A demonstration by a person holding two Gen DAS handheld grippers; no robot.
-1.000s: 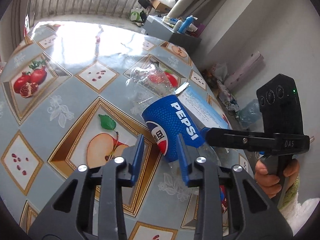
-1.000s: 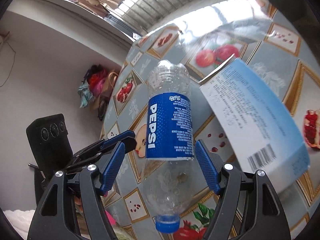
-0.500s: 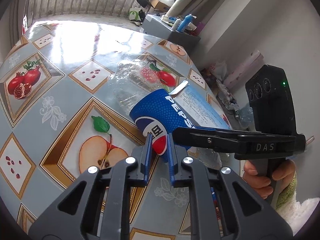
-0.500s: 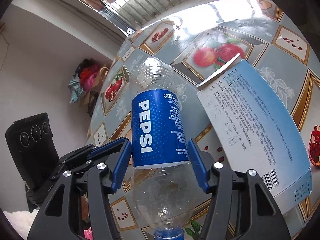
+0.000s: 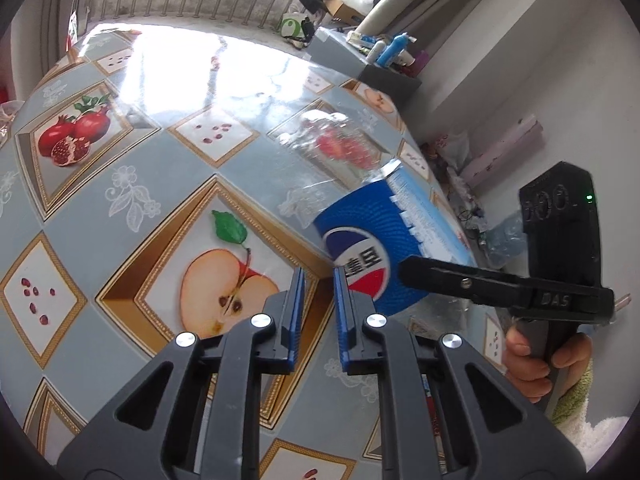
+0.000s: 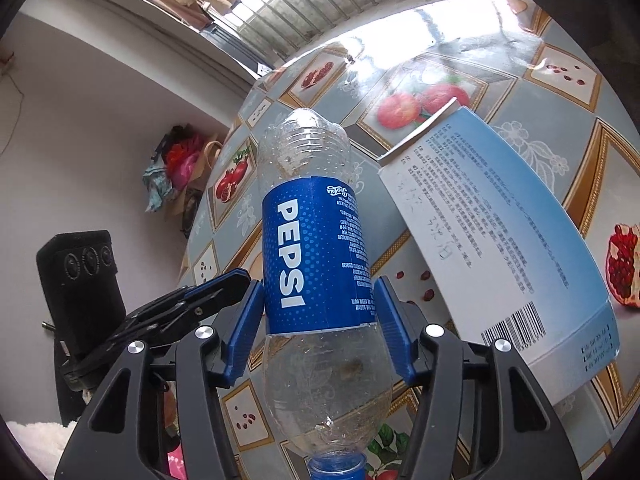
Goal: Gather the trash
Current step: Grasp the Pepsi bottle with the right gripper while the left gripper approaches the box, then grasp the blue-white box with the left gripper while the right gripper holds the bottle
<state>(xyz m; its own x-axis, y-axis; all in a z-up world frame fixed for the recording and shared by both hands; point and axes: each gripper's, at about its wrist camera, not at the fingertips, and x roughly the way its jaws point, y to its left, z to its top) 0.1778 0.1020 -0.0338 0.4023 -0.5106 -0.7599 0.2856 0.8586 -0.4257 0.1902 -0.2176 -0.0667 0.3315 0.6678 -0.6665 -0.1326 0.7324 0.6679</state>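
Right tool [image 6: 320,332] clamped on the empty Pepsi bottle [image 6: 316,248], blue pads pressed to both sides of its label, jaws having just closed in. Bottle held clear above the tabletop [image 6: 536,92], base pointing away from the tool, blue cap [image 6: 334,466] nearest the camera. Just right of the tool, a light-blue printed carton [image 6: 508,240] lying flat on the fruit-patterned surface. Left tool [image 5: 318,280] nearly closed, narrow gap between its blue pads, nothing gripped, jaws likewise just narrowed; tips just left of the bottle's label. Beyond it on the right, a hand [image 5: 532,364] gripping the right tool's handle.
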